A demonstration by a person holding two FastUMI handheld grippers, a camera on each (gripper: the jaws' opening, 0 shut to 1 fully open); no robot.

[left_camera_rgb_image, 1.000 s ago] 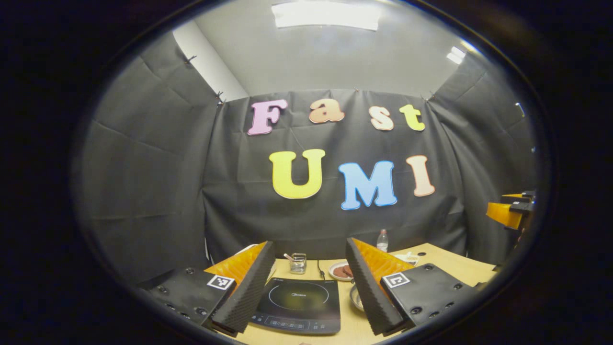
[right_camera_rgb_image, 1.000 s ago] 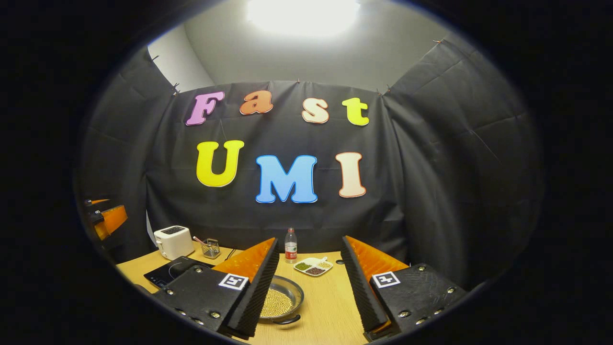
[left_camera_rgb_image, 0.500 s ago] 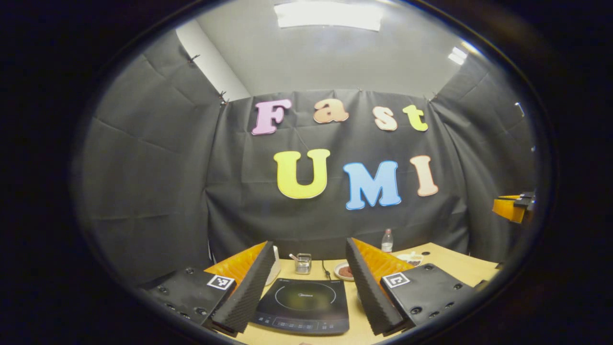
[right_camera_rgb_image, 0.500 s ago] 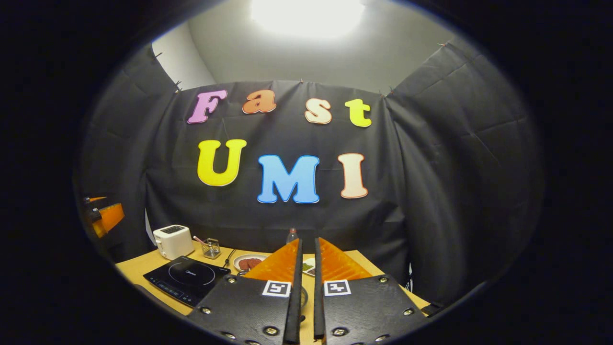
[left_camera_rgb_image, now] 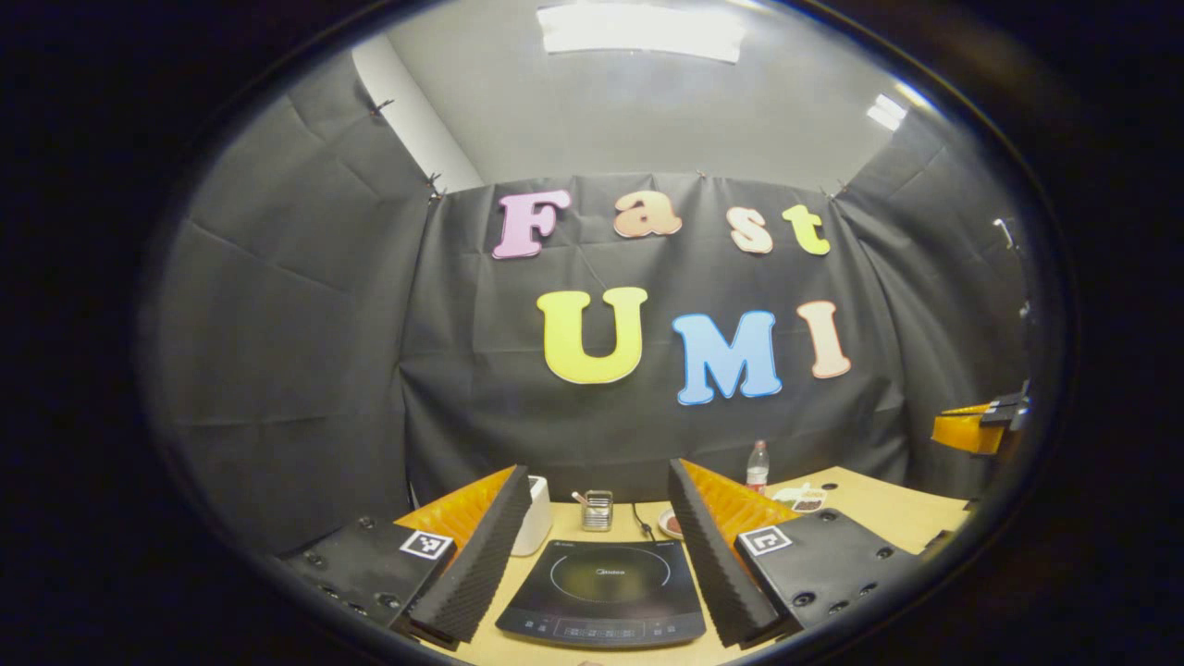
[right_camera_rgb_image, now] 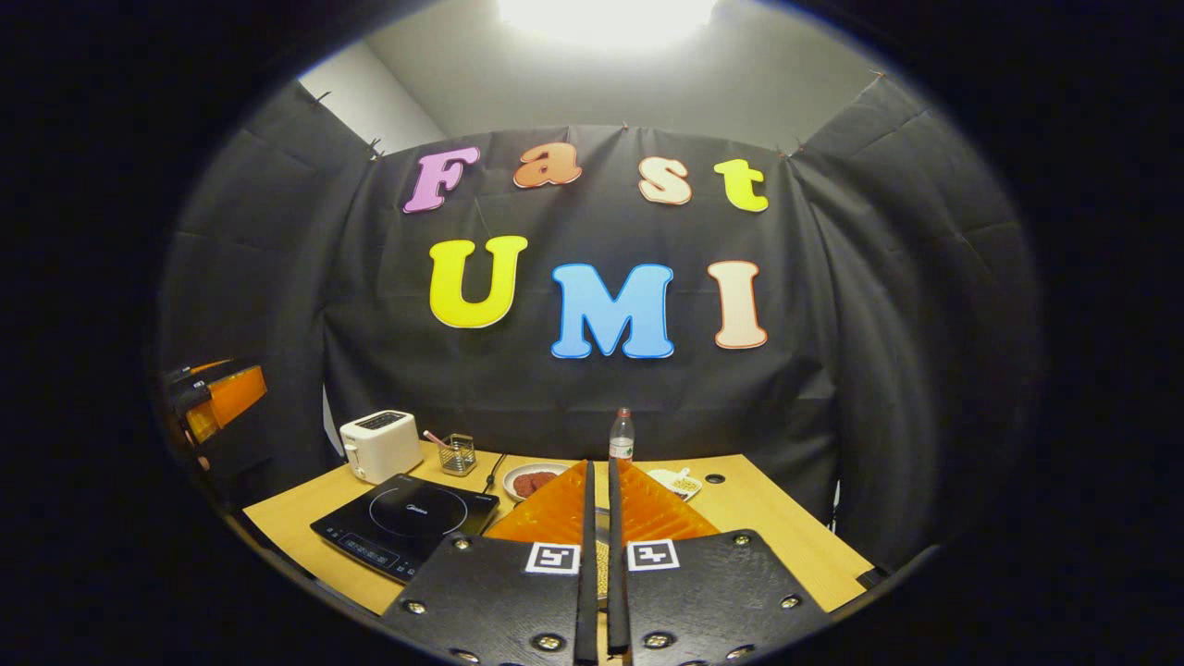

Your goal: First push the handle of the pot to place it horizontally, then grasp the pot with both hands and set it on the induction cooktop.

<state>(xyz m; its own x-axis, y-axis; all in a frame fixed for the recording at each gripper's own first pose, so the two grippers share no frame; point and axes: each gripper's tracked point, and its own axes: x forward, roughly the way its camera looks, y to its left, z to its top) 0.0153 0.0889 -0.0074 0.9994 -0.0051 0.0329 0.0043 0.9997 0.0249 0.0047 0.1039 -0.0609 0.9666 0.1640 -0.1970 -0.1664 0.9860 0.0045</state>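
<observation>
— Where are we holding the left gripper (left_camera_rgb_image: 599, 546)?

— We are hovering it over the wooden table (left_camera_rgb_image: 888, 504) with its jaws standing wide apart, and the induction cooktop (left_camera_rgb_image: 603, 594) is lying between its fingers in the left gripper view. Behind the cooktop we are seeing a white toaster (left_camera_rgb_image: 535, 527), a wire basket (left_camera_rgb_image: 598, 511), a water bottle (left_camera_rgb_image: 757, 465) and a divided snack dish (left_camera_rgb_image: 803, 499).

— And the right gripper (right_camera_rgb_image: 601, 555)?

— We are keeping its jaws almost together, gripping nothing. Through the thin slit between them we are glimpsing pale beads, so the pot (right_camera_rgb_image: 602, 566) is sitting just beyond, mostly hidden; we cannot tell how its handle is lying. The cooktop (right_camera_rgb_image: 404, 524) is resting to its left, empty, near a plate (right_camera_rgb_image: 529, 481).
</observation>
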